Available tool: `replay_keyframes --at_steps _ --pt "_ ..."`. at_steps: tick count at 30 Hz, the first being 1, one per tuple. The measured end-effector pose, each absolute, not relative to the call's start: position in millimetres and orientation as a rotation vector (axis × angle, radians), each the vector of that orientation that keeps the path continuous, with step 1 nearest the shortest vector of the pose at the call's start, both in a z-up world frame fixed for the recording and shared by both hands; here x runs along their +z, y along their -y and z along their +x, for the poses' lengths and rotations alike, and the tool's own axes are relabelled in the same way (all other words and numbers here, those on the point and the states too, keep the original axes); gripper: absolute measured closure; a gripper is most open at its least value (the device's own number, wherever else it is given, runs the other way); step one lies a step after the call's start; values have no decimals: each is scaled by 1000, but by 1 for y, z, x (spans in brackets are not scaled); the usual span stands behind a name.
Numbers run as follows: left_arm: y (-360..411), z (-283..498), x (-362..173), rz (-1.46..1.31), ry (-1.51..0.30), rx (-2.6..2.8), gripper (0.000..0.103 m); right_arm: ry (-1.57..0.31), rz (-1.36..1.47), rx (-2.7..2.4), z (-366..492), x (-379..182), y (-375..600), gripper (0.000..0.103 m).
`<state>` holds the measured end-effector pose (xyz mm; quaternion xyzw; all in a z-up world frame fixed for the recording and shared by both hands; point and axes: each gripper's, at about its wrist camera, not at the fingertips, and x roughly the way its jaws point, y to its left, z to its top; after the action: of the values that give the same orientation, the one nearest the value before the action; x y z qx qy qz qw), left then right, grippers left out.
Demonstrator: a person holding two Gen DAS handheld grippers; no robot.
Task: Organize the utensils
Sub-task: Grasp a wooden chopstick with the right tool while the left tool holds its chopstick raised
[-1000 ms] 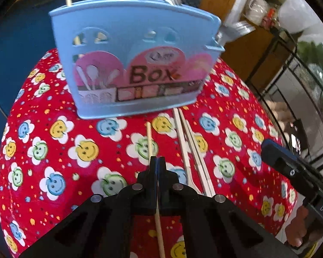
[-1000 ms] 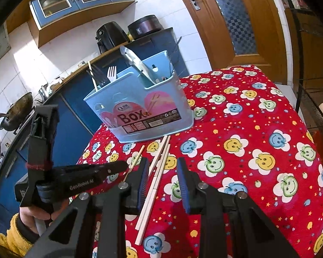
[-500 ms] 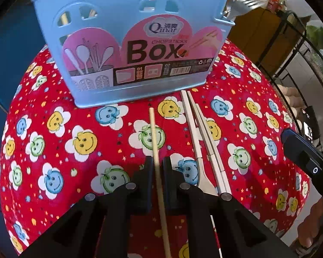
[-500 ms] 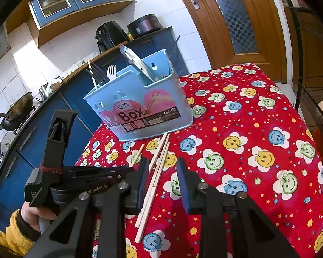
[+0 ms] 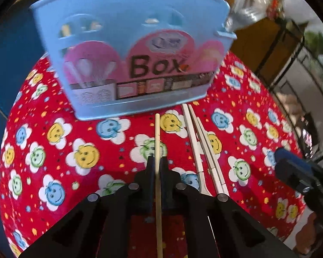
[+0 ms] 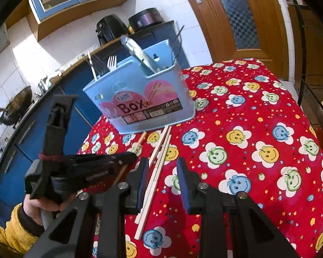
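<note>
My left gripper has just closed on a wooden chopstick at frame centre, below the blue utensil box. My right gripper hangs partly open and empty above the red tablecloth, white chopsticks beside its left finger.

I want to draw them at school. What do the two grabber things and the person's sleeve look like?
Both grippers, left and right, are black plastic with silver bolts. The right fingers carry ridged blue pads. The left gripper has white lettering and a red band. The sleeve is fuzzy yellow.
</note>
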<state>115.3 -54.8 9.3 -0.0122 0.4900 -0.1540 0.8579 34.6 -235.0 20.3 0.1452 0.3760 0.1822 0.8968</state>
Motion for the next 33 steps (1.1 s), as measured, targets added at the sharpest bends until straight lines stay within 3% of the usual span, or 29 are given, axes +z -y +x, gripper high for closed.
replay_keyframes --at_steps 16,33 --pt "-3 79 43 -184 -869 -365 99 -1034 143 289 66 -11 191 73" --pt "-34 73 34 -286 -847 -402 99 -1088 -74 146 56 -2 158 71"
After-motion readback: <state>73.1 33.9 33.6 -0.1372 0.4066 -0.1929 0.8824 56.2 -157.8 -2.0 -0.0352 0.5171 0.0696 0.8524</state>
